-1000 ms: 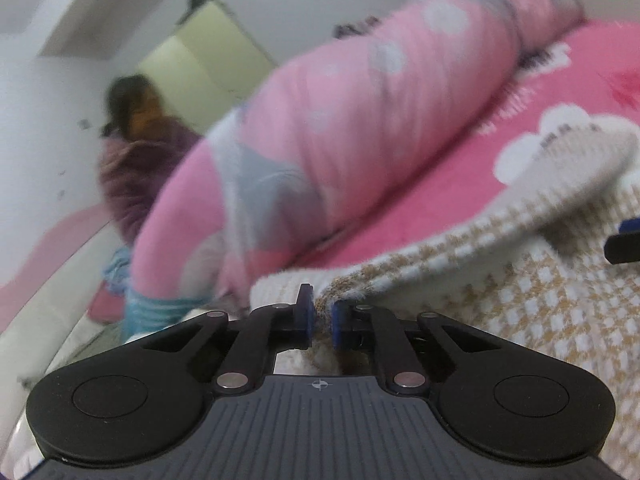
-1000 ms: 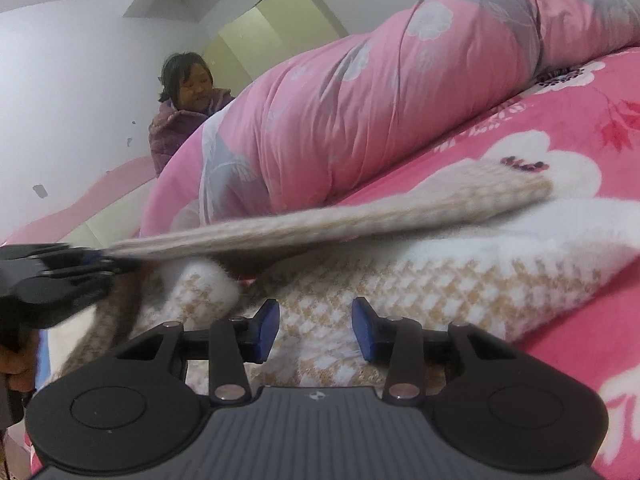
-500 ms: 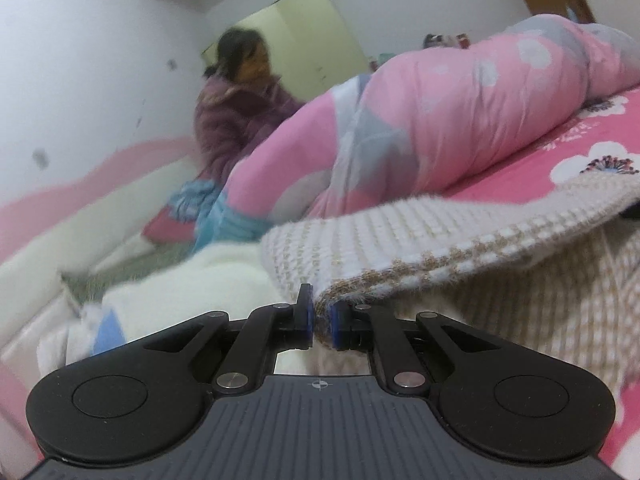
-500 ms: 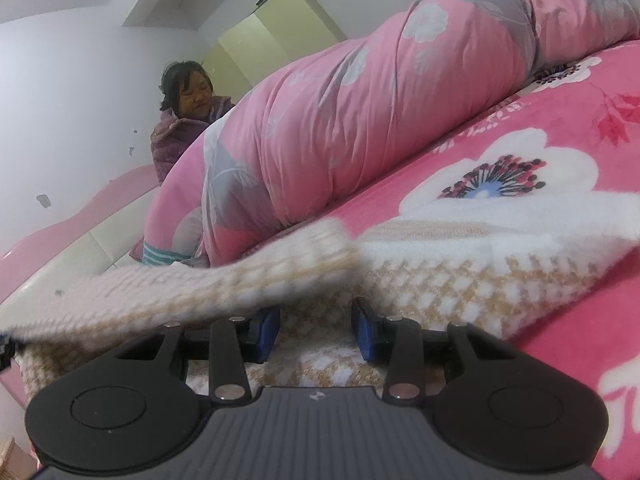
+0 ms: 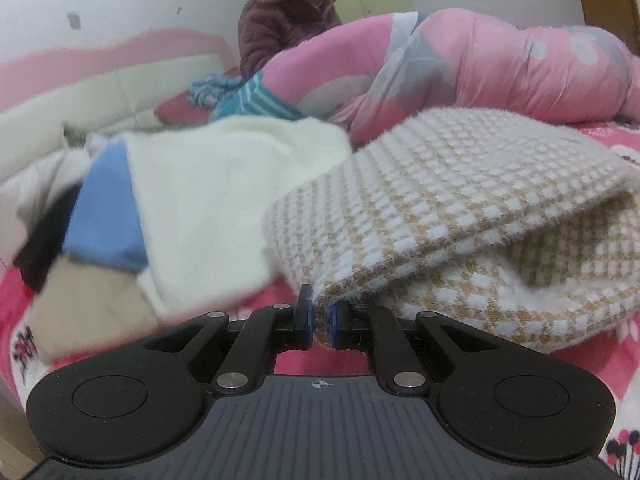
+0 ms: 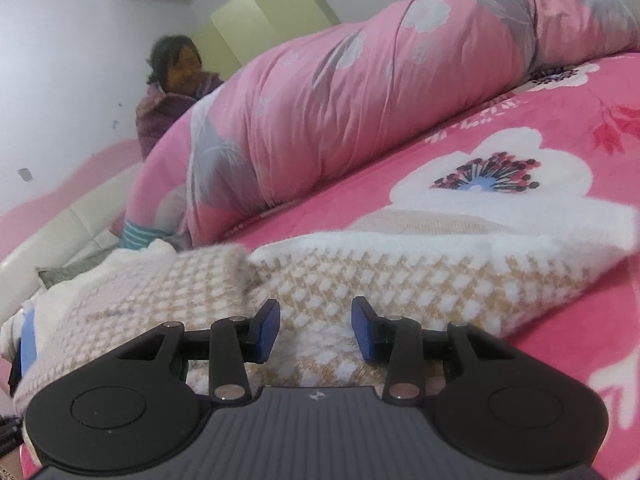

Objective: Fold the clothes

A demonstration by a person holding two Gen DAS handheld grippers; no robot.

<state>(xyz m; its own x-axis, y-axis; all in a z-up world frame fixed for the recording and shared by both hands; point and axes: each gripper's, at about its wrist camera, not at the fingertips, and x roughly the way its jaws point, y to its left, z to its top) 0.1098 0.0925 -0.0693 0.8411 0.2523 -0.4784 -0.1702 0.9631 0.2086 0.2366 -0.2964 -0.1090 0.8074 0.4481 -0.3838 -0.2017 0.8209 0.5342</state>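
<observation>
In the left wrist view the left gripper (image 5: pixel 319 322) sits at the lower middle of the frame, its blue pads pinched tight on the fuzzy hem corner of the sweater (image 5: pixel 460 216), a tan and white checked knit that fills the right half of the picture. The held layer arches up and over a second layer beneath it, so a fold looks under way. To the left lies a pile of clothes (image 5: pixel 208 208), white, blue and beige, blurred; behind it, along the top, a pink quilt (image 5: pixel 500 64) and a person (image 5: pixel 288 12) in a purple jacket. The knit looks thick, soft and light: it sags between supports, will not hold a crease by itself, and its pile should give the pads good bite, so slipping seems unlikely if a full hem edge is taken and not a few loose fibres. In the right wrist view the right gripper (image 6: pixel 315 330) is at the lower middle, its jaws standing moderately apart with the sweater (image 6: pixel 400 280) lying under and beyond them; the pads press on nothing that I can see. The sweater spreads across the lower half of the frame on the pink flowered bedspread (image 6: pixel 520 128), its white fleecy lining turned up at right. The best holds appear to be corners and hem edges, both layers together.
</observation>
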